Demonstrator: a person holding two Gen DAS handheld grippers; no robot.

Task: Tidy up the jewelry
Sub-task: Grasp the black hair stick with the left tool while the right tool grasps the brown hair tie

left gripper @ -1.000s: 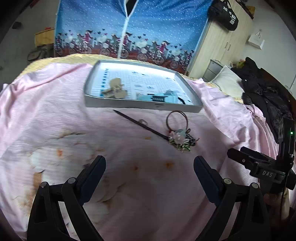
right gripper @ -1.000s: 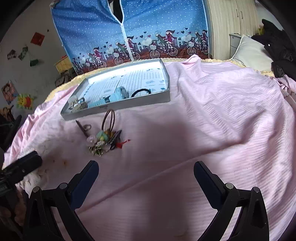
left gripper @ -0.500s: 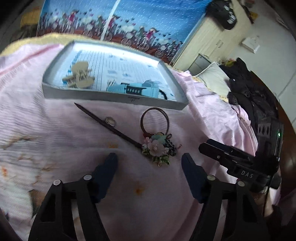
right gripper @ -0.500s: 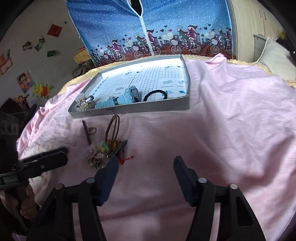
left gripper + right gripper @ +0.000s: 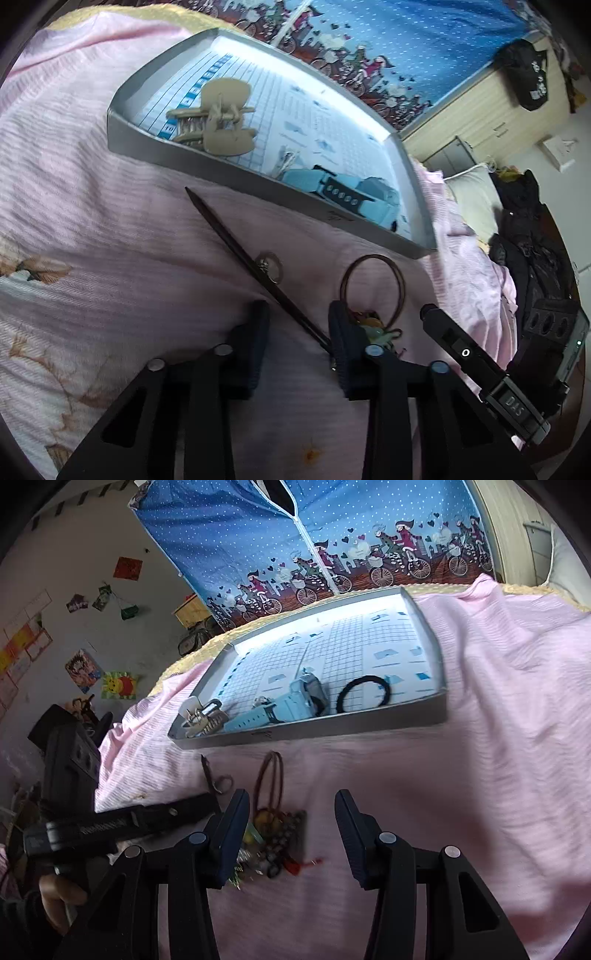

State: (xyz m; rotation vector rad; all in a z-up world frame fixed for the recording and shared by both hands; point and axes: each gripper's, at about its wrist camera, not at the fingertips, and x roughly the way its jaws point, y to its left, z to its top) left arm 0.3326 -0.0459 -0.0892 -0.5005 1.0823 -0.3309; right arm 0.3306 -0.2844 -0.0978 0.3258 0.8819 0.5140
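**Pink bedsheet: both tongs low over the loose jewelry**

Pink ribbed bedsheet (image 5: 110, 229) carries a dark wooden hair stick (image 5: 236, 251) with a small metal ring (image 5: 271, 264) on it, and a brown cord loop with a beaded charm cluster (image 5: 275, 827). Left tongs (image 5: 297, 347) spread, straddling the stick's lower end, not pinching. Right tongs (image 5: 291, 834) spread around the charm cluster. Grey shallow cardboard tray (image 5: 332, 729) just beyond holds a beige claw clip (image 5: 221, 118), light-blue watch (image 5: 291, 705) and black hair tie (image 5: 364, 694).

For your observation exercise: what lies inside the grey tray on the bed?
Inside the grey tray: a beige claw clip, a light-blue watch and a black hair tie. The near wall hides the tray floor just behind it.
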